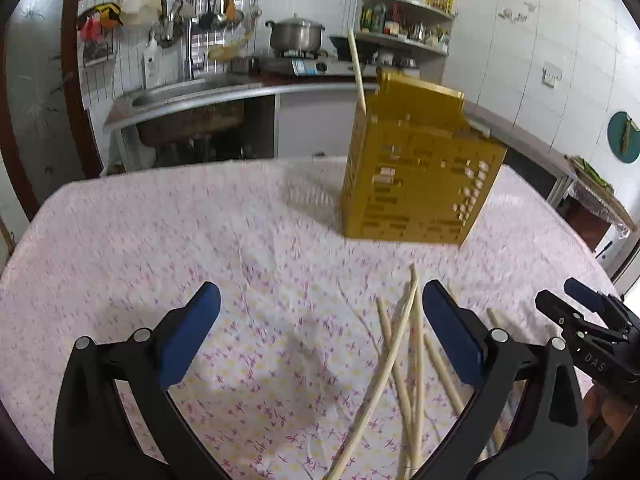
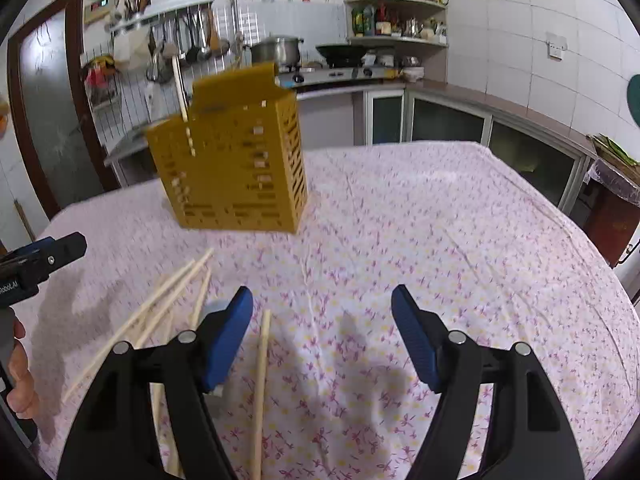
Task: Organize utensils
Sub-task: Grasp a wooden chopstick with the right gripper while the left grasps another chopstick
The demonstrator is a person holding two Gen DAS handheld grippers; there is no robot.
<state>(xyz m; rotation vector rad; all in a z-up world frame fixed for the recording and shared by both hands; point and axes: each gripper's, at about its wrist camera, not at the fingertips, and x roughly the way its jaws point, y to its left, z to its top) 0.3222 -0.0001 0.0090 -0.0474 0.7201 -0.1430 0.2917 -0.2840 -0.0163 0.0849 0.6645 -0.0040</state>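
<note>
A yellow slotted utensil holder [image 1: 420, 176] [image 2: 236, 164] stands on the flowered tablecloth, with one wooden chopstick [image 1: 357, 72] [image 2: 182, 92] sticking up out of it. Several loose chopsticks [image 1: 404, 364] [image 2: 168, 304] lie on the cloth in front of the holder. My left gripper [image 1: 320, 332] hovers open just left of that pile, nothing between its fingers. My right gripper [image 2: 322, 336] is open too, and one chopstick [image 2: 262, 384] lies beside its left finger [image 2: 228, 340]. Each gripper shows at the edge of the other's view, the right gripper [image 1: 576, 316] and the left gripper [image 2: 44, 256].
The table [image 2: 460, 240] carries a pink-flowered cloth. Behind it runs a kitchen counter with a sink [image 1: 180, 92], a steel pot [image 1: 296, 34] on a stove and a wok [image 2: 342, 53]. A corner shelf [image 2: 396, 20] holds bottles. A hand [image 2: 20, 380] shows at the left edge.
</note>
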